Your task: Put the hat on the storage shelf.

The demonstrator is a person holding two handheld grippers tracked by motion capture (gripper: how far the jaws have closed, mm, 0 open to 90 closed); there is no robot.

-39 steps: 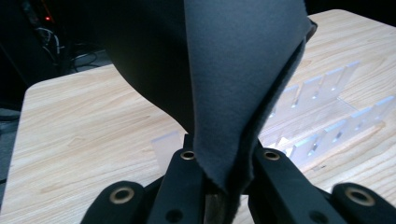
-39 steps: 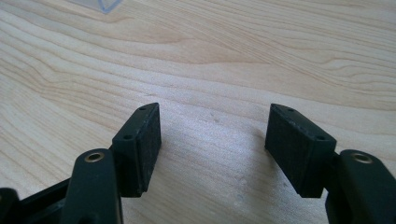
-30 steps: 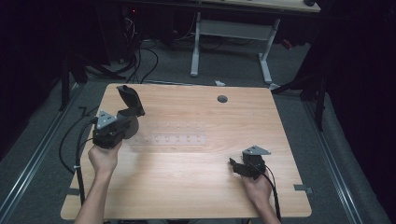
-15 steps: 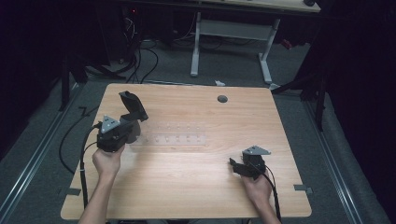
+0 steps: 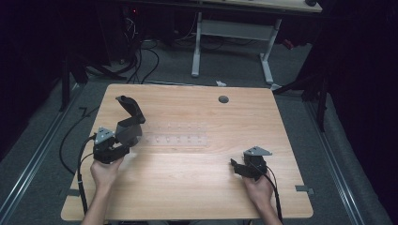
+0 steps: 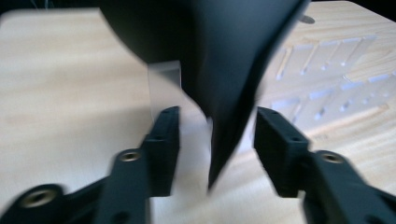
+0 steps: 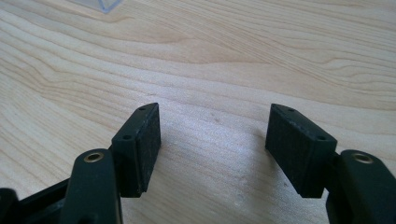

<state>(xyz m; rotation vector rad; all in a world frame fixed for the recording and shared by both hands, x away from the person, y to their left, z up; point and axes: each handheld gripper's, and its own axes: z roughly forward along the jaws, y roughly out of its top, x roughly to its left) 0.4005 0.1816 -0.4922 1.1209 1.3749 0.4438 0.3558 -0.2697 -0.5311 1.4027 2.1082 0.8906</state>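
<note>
Left gripper [image 5: 123, 138] has drawn nearer with the black object [image 5: 131, 112] between wide jaws, presumably for regrasping; right gripper [image 5: 239, 167] rests wide, empty.

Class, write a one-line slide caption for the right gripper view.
Open hand-held gripper hovering over bare wooden table.

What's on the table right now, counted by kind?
Handheld grippers: 2 (left gripper, right gripper)
Black hinged case, lid up: 1
Clear plastic tray with slots: 1
Total: 4
</note>
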